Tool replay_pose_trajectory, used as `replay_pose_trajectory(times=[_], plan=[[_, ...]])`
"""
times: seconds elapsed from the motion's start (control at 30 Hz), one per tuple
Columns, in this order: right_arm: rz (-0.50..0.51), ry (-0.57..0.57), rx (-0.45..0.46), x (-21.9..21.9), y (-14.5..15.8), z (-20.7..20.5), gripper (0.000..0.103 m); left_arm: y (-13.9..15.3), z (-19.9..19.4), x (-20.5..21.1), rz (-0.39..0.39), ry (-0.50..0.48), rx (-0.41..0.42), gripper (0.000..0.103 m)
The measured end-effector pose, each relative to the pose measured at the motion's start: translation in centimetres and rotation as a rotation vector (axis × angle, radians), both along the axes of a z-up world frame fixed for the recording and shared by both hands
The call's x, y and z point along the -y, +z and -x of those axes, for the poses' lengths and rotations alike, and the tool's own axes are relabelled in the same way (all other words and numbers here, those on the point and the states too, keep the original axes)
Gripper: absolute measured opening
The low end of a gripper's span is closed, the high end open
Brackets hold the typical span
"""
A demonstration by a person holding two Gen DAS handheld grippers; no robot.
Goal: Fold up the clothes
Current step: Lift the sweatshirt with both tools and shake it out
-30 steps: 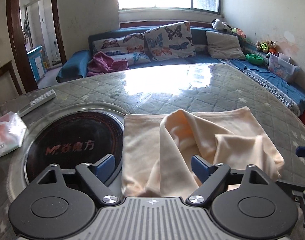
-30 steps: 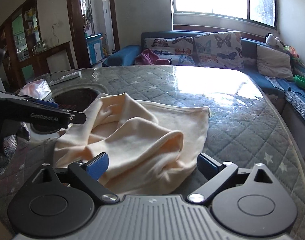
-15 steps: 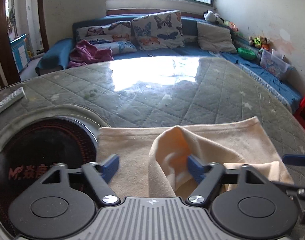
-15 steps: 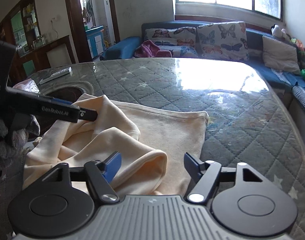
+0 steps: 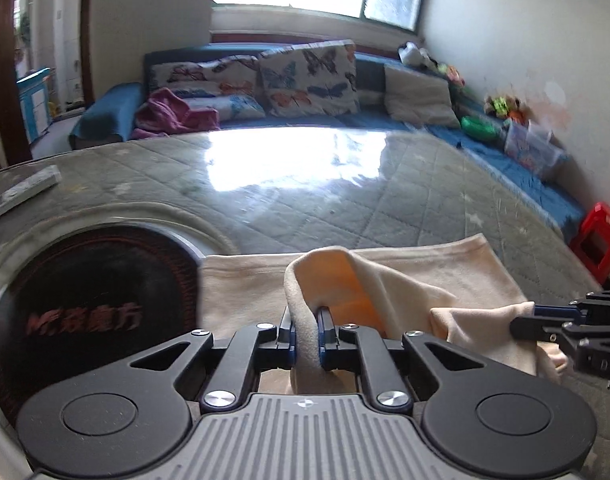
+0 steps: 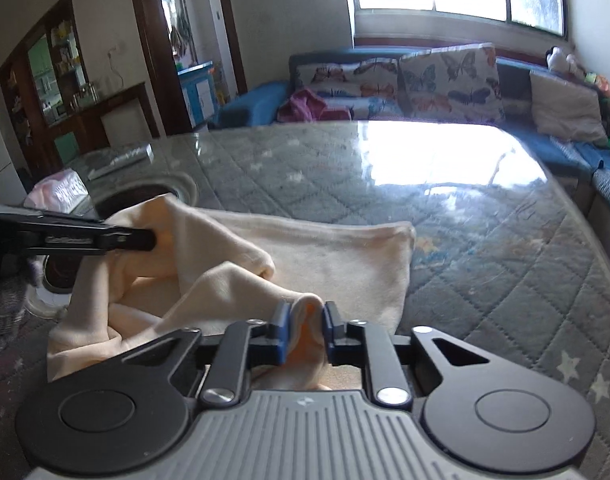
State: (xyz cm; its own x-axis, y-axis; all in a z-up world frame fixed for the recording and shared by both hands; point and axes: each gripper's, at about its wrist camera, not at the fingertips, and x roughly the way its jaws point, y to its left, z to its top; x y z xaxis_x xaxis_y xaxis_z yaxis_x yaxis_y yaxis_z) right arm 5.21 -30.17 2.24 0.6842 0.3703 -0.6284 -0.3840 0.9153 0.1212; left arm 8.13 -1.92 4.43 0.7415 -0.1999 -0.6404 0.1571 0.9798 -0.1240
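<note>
1. Lying on the quilted table [image 6: 485,248], the cream garment [image 6: 337,252] is sitting just beside the dark round plate [image 5: 85,300].
2. The left gripper [image 5: 305,334] is pinching a raised fold of it, its jaws having just closed.
3. The right gripper [image 6: 305,326] is likewise clamping another fold, its jaws just closed too.

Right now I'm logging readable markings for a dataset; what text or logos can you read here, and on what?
"DAS": partly cut off, on the right tongs as seen from the left wrist.
Red lettering on the dark round inset: starts like "M", the rest too blurred to read.
Lettering on the left tongs: too blurred.
</note>
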Motion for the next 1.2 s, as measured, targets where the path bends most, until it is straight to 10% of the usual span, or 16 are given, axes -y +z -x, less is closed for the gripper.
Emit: replay_pose_trajectory(times=[0.43,0.87,1.2], plan=[[0.029,-0.153,0.18,3.9,3.8,7.2,0.01,2.5,10.7,-8.7,0.085,0.187,0.084,0.01],[0.099,-0.41,0.008,10.9,-0.6,11.7,0.016,-1.4,15.3,-11.9,0.056,0.29,-0.043,0.017],[0.009,-0.014,0.008,4.9,1.2,12.2,0.047,1.8,17.3,-10.1,0.038,0.216,0.047,0.044]])
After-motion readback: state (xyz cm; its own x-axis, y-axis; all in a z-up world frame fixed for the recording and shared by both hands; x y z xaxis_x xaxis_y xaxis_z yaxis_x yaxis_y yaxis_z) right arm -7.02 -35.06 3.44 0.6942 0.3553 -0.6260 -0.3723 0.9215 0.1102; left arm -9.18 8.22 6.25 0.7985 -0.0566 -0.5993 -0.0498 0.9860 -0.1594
